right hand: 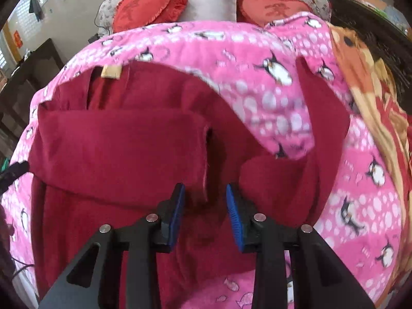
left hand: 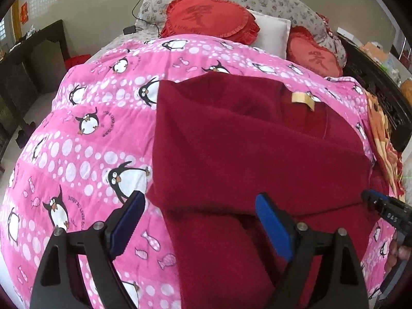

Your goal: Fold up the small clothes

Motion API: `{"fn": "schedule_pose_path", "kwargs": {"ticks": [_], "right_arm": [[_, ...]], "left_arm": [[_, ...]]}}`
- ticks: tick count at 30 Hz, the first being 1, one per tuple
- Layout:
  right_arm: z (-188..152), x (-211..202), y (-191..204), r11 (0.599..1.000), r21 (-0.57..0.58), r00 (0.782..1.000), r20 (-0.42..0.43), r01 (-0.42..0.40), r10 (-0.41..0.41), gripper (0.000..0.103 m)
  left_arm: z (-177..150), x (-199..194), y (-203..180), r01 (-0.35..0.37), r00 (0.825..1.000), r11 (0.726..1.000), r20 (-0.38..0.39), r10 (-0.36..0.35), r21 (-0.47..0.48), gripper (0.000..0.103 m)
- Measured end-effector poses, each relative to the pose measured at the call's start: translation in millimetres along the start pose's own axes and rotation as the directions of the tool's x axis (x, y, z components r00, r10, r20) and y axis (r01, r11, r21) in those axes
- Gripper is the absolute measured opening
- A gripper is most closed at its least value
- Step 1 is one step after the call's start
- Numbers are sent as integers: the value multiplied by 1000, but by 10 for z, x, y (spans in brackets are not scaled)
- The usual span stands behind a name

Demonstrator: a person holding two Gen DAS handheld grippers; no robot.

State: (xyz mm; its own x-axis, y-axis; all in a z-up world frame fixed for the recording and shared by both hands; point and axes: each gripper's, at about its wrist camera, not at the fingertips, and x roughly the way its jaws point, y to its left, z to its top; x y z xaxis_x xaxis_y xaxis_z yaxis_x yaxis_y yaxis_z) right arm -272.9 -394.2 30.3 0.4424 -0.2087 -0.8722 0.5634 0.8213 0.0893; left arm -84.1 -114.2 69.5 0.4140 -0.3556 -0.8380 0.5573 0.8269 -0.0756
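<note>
A dark red sweater lies flat on the pink penguin quilt, its tan neck label at the far end. One sleeve is folded across the body, and its cuff end lies just ahead of my right gripper. That gripper's jaws stand a little apart above the cloth, and the pads press on nothing. The other sleeve runs up to the right. My left gripper is wide open over the sweater's left edge, one finger above the quilt and one above the red cloth. The right gripper's tip shows at the right edge.
Two red heart cushions and a white pillow lie at the head of the bed. An orange patterned blanket runs along the right side. Dark furniture stands left of the bed. A fold of quilt overlaps the sweater.
</note>
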Motion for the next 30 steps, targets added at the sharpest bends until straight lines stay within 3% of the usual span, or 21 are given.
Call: {"fn": "schedule_pose_path", "kwargs": {"ticks": [9,15,18,23,27,30], "right_arm": [[-244,-337,89,997,33,997,47,-69,68,8],[-303,-199,151,999,27,999,28,-35,35,8],[-327,-28,100,999,45,1000,-14,-22,23,9],[-360,-21,95,998,52,1000,10,-29,29,11],[-353,-115,132,999,32,999,0,-35,35,11],[-291,-326,44,996,62,997,41,-71,68,11]], "left_arm": [[-144,-193,-241,14,999,999,30,-15,30,91],[-214,-203,-357,16,999,999,29,-17,43,91],[-217,-178,-393,21,999,999,26,-22,40,91],[-174,-88,-477,12,999,998,32,-14,54,91],[-141,34,-505,22,999,998,24,-23,51,91],[-152,175,-517,30,1000,999,-5,-30,44,91]]}}
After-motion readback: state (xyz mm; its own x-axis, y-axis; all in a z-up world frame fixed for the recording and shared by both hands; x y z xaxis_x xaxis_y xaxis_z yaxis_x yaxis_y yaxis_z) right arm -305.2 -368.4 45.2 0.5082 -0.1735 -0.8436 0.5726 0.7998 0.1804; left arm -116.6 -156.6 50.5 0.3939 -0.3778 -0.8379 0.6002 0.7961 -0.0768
